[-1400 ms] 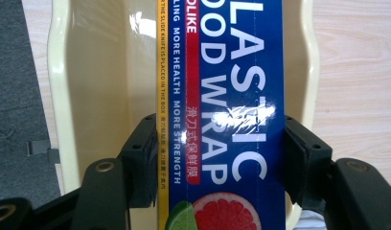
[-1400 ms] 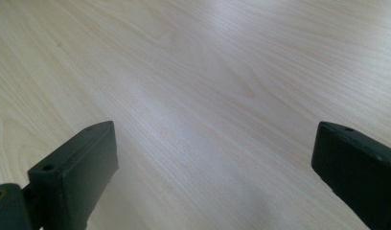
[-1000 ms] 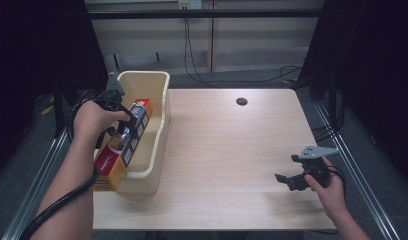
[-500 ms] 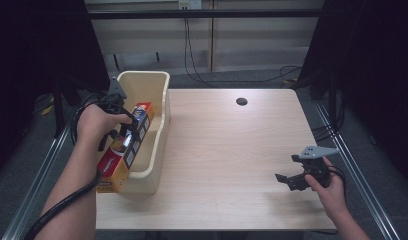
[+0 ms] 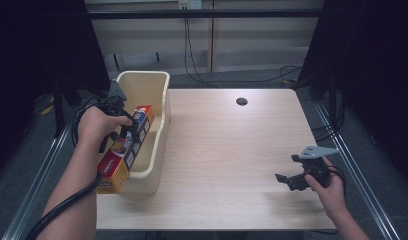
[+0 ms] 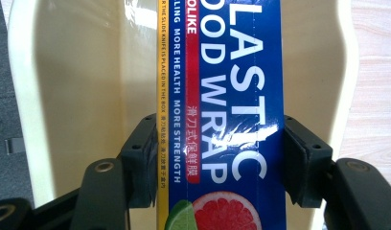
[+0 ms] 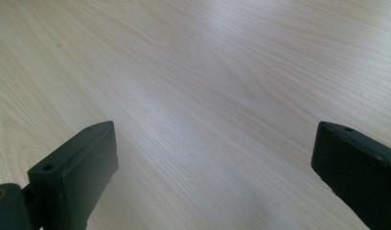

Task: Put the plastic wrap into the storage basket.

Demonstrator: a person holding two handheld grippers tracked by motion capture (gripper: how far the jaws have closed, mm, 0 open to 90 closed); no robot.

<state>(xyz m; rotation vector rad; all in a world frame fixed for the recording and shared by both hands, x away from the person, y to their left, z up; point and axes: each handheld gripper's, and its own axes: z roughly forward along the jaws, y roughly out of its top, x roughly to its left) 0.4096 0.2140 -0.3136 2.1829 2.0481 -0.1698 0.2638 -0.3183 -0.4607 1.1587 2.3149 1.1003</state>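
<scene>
Cream bin (image 5: 162,95) at worktop (image 5: 232,150) left edge; wrap box (image 5: 126,147) lies tilted in it, near end sticking out over the front rim. Left gripper (image 5: 128,127) jaws pinch the box across its width. Right gripper (image 5: 287,179) jaws spread, nothing between, low over bare worktop, well apart from bin.

The person's left forearm enters from the bottom left of the high view and angles up and forward. The left hand (image 5: 94,127) wraps around the left hand-held gripper (image 5: 126,131), whose black cable trails back along the arm. In the left gripper view, its two black jaws stand clamped on something held between them. The right forearm enters at the bottom right. The right hand (image 5: 328,186) grips the right hand-held gripper (image 5: 287,179) low, pointing left, its jaws spread wide apart with nothing between them.
</scene>
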